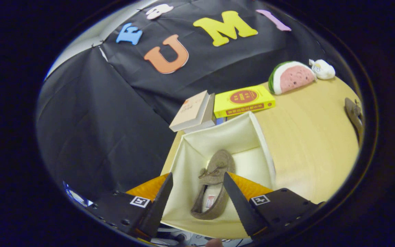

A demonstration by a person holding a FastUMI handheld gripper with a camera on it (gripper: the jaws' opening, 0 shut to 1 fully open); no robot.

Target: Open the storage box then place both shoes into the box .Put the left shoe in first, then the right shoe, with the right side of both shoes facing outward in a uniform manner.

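A cream storage box [262, 139] stands open on the wooden table, just ahead of and under the fingers. One brown suede loafer [214, 185] lies inside it on its sole, toe pointing away from me. My gripper [197, 180] hovers above the box with its fingers spread wide on either side of the shoe, touching nothing. A second brown shoe [353, 115] rests on the table far to the right, beyond the box.
Two books lean against the booth wall behind the box: a pale one [192, 111] and a yellow one [243, 100]. A watermelon-slice toy [291, 77] and a small white plush [322, 69] sit at the table's far corner. The wooden table [307, 137] stretches right of the box.
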